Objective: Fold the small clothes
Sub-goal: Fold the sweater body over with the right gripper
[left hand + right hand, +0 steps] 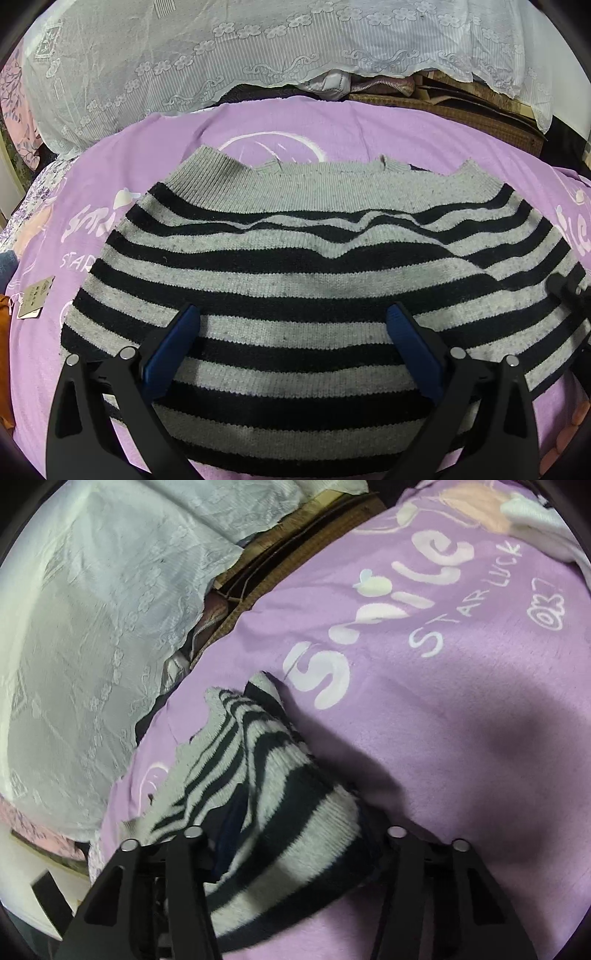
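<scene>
Currently, the striped sweater lies flat on a purple bedsheet printed with white lettering, its grey ribbed band at the far edge and its black and grey stripes running left to right. Several wrinkles cross the upper stripes just below that band. The left hand-held gripper hangs over the near half of the sweater with its blue-padded fingers spread wide apart — no fabric sits between them and the pads are not seen pressing on the knit. At the right edge of the left wrist view, part of another black gripper body shows over the sweater's right side. In the right wrist view, the right hand-held gripper has a bunched fold of the sweater lying between its fingers; the cloth hides the pads, so whether they pinch the knit cannot be told. This bunched portion rises off the bedsheet and casts a dark shadow to its right. A white lace cover lies along the far side, and a small paper tag rests on the sheet at the left.
</scene>
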A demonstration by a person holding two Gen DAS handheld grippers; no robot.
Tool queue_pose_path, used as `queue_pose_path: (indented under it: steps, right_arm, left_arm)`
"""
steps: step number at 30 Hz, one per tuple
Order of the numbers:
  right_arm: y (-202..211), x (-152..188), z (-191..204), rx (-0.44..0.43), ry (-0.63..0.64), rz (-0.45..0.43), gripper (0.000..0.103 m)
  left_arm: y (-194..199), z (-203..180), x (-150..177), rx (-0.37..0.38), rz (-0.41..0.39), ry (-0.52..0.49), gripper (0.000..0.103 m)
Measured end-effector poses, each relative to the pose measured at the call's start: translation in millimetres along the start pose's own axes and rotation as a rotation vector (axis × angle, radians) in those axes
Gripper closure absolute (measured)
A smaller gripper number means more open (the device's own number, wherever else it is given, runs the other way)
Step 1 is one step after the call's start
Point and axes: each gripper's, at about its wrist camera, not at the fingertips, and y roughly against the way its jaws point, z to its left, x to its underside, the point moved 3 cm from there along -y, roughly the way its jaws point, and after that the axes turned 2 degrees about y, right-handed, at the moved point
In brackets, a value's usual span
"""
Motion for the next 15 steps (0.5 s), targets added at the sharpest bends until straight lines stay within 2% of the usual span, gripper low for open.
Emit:
queue_pose_path:
  steps: [3, 7, 9, 15]
  right_arm:
    - [-0.1, -1.7, 1.0, -0.005, 0.003, 0.003, 0.053]
    - [2.3, -1.8, -1.1, -0.019, -0.001, 0.006, 0.051]
    - [2.5, -1.7, -1.0, -0.031, -0.001, 0.011, 0.047]
    - [0.8, -3.1, 4.3, -0.056, 0.021, 0.022, 0.038]
  left_arm:
    - [4.2, -4.8, -5.1, -0.017, -0.010, -0.024, 0.005]
    - [23.0, -23.4, -14.5, -0.005, -0.062, -0.077, 0.005]
    - [27.8, -35.4, -19.5, -0.006, -0.072, -0.105, 0.005]
    - [9.9, -69.9, -28.0, 0.007, -0.002, -0.107, 0.005]
